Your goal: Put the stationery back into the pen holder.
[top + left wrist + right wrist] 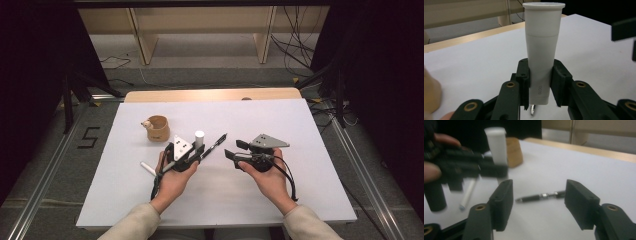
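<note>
While the left tongs (540, 85) clamp a white pen cap (543, 50) between their pads and hold it upright above the white tabletop (280, 200), the right tongs (539, 202) stand wide apart with nothing between them. In the high view the left tongs (192, 156) sit left of centre with the cap (199, 137) rising from them, and the right tongs (236, 150) lie just to the right, jaws pointing left. A black pen (214, 145) lies slanted on the tabletop between the two tongs; in the right gripper view it (540, 196) rests beyond the open jaws, apart from both pads. A white marker (148, 168) lies by the left hand (172, 180). A small brown wooden cup (157, 128) stands farther back, well apart from the pen.
</note>
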Motion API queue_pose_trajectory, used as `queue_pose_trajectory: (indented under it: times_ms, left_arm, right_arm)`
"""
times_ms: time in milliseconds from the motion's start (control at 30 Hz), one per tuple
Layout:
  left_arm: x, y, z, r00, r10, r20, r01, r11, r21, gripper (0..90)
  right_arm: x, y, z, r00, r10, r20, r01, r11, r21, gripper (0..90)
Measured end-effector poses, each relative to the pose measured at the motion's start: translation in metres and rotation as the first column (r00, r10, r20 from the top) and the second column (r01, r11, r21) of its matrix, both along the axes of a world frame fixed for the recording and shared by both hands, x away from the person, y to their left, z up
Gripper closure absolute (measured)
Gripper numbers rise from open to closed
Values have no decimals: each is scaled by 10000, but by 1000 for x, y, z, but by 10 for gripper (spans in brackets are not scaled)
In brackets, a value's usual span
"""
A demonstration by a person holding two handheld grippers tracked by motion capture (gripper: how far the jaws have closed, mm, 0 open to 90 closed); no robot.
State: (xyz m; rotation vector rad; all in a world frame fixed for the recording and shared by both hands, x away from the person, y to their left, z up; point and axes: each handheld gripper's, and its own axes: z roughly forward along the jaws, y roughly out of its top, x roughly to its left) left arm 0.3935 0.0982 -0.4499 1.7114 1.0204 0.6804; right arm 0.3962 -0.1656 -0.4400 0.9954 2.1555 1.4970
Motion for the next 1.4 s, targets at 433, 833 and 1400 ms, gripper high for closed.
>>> queue_pose_trajectory:
  times_ms: [433, 833, 1400]
  left_arm:
    - [24, 37, 14, 9916, 1218, 428, -1214, 9925, -130, 706]
    - [58, 64, 29, 9765, 1989, 833, -1995, 9799, -14, 705]
    - [101, 90, 10, 9640, 2654, 141, -2657, 9626, 530, 704]
  right_arm:
    - [1, -7, -27, 9973, -67, -726, -32, 9907, -1358, 364]
    - [-2, -10, -28, 9968, -69, -792, -36, 9913, -1314, 364]
    - [-3, -10, -29, 9964, 24, -842, -135, 9912, -1315, 364]
